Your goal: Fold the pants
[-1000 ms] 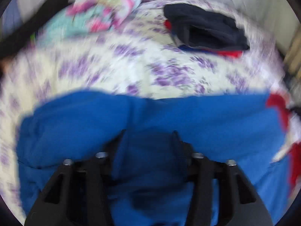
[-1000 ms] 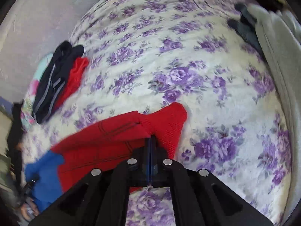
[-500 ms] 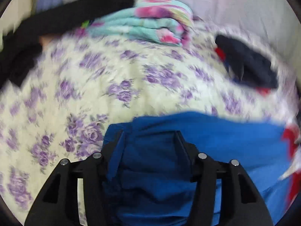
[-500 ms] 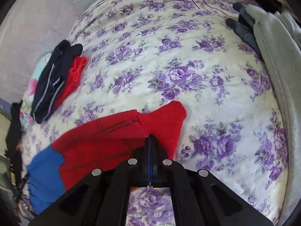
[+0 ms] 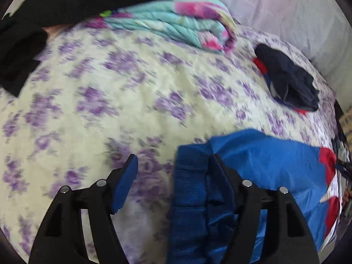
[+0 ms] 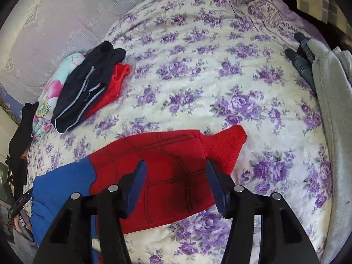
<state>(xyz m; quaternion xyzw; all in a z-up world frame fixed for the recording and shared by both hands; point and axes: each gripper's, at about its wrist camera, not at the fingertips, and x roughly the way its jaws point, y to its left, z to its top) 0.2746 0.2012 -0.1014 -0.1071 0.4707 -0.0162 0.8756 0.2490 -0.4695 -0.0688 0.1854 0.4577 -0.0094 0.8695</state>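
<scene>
Both hand-held grippers, left [image 5: 173, 171] and right [image 6: 176, 176], jaws just opened, apart, gripping nothing. Pants [image 6: 154, 176] flat on bed [image 6: 198, 77], red cuff end under right, blue waistband against left's right finger. Lift clear without snagging. Folded clothes pile [image 6: 88, 92] and quilt [image 5: 176, 24] well apart, no obstruction.

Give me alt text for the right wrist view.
The open right gripper hovers over the red and blue pants lying on a purple-flowered bedspread. Folded dark clothes sit at far left.
</scene>
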